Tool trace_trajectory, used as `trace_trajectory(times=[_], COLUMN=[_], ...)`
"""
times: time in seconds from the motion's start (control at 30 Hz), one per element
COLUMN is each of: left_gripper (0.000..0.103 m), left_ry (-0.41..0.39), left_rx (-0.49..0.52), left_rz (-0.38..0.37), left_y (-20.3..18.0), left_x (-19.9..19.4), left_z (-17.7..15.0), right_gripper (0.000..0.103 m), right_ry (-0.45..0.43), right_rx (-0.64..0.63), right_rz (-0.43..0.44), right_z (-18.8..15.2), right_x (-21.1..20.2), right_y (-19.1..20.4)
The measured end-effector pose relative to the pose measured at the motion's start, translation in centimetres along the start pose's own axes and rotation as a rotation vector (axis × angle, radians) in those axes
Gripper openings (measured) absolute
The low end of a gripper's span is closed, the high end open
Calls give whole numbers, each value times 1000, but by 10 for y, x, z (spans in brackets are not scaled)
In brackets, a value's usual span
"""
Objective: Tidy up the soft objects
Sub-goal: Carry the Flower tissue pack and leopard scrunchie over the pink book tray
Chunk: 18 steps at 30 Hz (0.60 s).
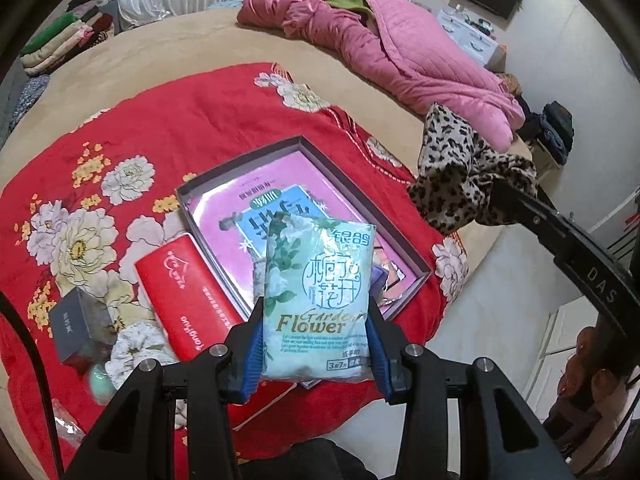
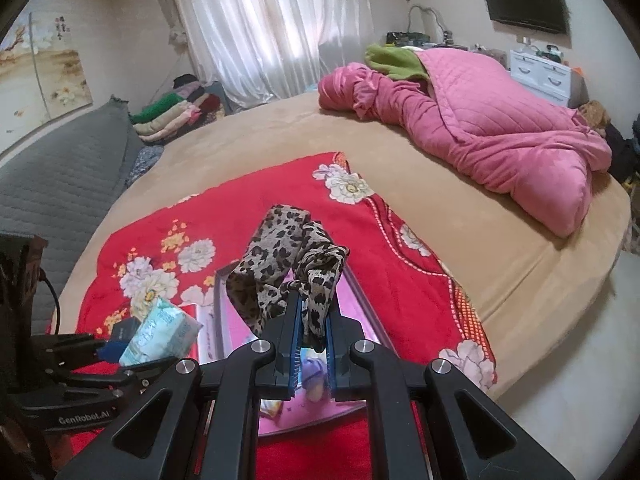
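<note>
Left wrist: glossy tissue pack (image 1: 320, 300) pinched; right gripper (image 2: 312, 312) clamps leopard cloth (image 2: 288, 260).

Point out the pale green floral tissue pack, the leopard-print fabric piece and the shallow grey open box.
Pale green floral tissue pack (image 1: 320, 300), left wrist view, printed front.
Leopard-print fabric piece (image 2: 280, 252), right wrist view, upper fold.
Shallow grey open box (image 1: 362, 192), left wrist view, right wall.

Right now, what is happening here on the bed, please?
A person holds a gripper in each hand over a red floral blanket on the bed. The left gripper is shut on a tissue pack, held above an open flat box. The right gripper is shut on a leopard-print cloth, also lifted over that box. A red pouch and a small dark box lie on the blanket beside it.
</note>
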<state>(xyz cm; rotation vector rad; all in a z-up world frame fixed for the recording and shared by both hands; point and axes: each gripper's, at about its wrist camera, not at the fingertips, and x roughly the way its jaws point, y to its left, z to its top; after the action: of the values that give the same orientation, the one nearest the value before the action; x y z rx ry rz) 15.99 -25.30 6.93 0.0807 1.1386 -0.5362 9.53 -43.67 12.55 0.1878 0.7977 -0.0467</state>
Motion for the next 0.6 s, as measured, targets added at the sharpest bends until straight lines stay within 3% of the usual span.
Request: trace_trajectory(times=[0.6], left_gripper=[44], left_ry=[133], left_rx=[58], left_rz=[-28], left_y=[-37], left_x=[68], left_z=[-9], right_gripper=[10], right_ry=[93], right_rx=[16], right_rz=[-85], right_z=[-21], right_x=[33], right_y=[-35])
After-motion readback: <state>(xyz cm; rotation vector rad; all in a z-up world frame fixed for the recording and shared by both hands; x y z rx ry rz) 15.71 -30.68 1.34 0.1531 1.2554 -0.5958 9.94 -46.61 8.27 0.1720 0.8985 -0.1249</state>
